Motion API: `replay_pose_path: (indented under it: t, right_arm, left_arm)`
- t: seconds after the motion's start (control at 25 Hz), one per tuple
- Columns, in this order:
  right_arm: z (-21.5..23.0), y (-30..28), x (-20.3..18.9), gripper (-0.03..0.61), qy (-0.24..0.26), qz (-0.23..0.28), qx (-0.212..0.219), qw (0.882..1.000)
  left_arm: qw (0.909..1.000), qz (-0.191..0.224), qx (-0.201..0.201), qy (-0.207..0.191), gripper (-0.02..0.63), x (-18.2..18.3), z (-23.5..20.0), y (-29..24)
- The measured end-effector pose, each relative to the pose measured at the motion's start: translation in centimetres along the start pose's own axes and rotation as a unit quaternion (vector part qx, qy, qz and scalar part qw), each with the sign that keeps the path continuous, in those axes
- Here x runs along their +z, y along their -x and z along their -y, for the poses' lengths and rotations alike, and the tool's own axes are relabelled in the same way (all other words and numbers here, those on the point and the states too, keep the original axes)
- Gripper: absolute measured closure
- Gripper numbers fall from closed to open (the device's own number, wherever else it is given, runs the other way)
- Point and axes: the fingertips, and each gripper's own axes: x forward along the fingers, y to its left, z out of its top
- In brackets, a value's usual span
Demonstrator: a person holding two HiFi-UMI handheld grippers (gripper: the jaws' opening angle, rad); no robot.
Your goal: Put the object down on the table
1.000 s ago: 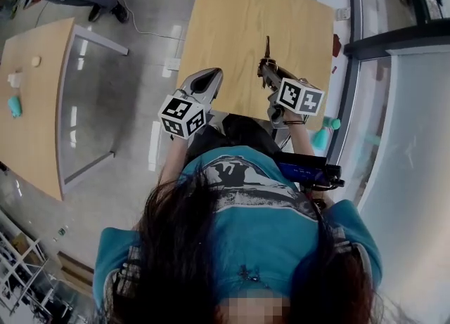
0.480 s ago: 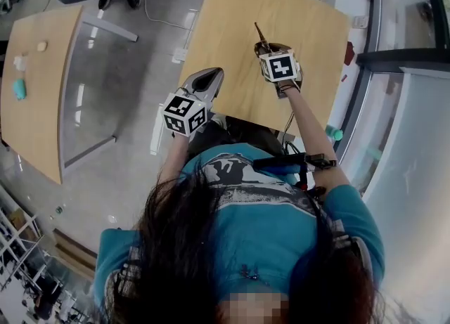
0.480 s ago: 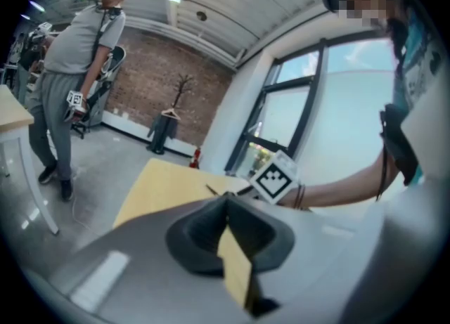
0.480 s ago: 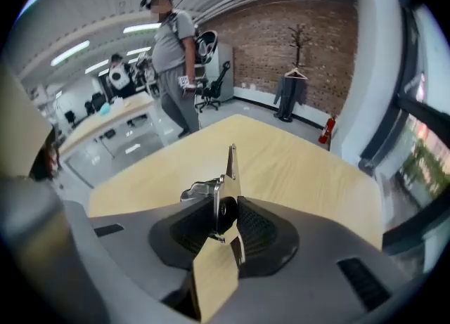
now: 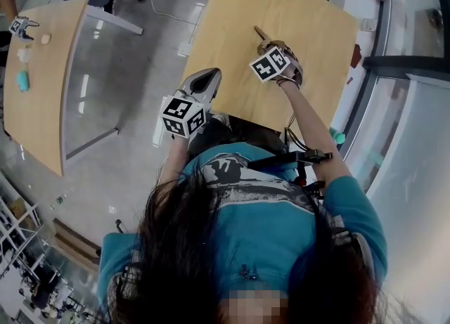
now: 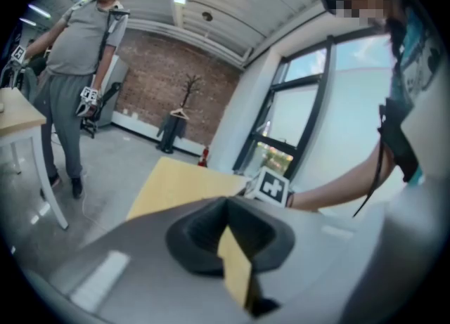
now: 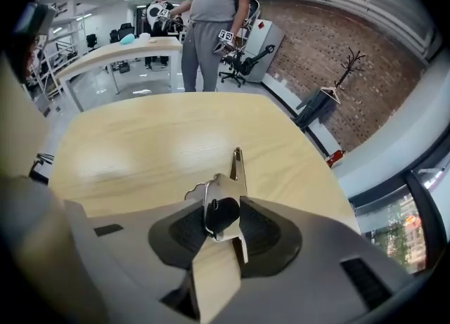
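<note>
Metal tool [image 7: 226, 190] clamped between my right gripper's [image 7: 222, 221] pads, pointed tip sticking forward, centre of the right gripper view. It sits low over the wooden table [image 7: 140, 140]; can't tell if it touches. Bare tabletop ahead and on both sides, far edge well off. My left gripper [image 5: 202, 83], jaws together and empty, sits at the table's near-left edge.
</note>
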Motion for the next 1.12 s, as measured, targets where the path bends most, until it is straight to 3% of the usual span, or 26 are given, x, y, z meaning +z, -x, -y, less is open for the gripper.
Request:
replay_pose_path:
  t: [0.16,0.28,0.56,0.68,0.88,1.0,1.12]
  right_arm:
    - [-0.5,-0.1,0.1,0.460,-0.020,-0.001,0.018,1.000]
    - [-0.6,0.6,0.5,0.405,-0.070,0.016,0.034,0.997]
    - [-1.2,5.6,2.5,0.402,-0.164,0.081,0.047,0.982]
    - [-1.7,8.5,3.1,0.403,-0.239,0.129,0.055,0.961]
    - [-2.6,12.8,3.3,0.403,-0.366,0.196,0.112,0.903]
    - [-4.0,15.8,3.6,0.405,-0.412,0.230,0.133,0.872]
    - [-6.2,18.5,3.5,0.416,-0.439,0.256,0.130,0.852]
  left_arm:
    - [1.0000,0.000,0.001,0.001,0.612,-0.1,-0.1,0.0]
    - [1.0000,-0.001,-0.004,-0.001,0.612,-0.3,0.0,0.0]
    - [0.9999,0.005,-0.014,-0.005,0.612,0.3,-0.4,1.5]
    - [0.9997,0.008,-0.022,-0.008,0.612,0.3,-0.3,2.8]
    - [0.9991,0.008,-0.038,-0.018,0.612,-0.7,0.6,3.7]
    - [0.9984,0.008,-0.050,-0.026,0.612,-1.0,1.2,5.3]
    - [0.9974,0.011,-0.062,-0.035,0.612,-1.4,1.6,7.4]
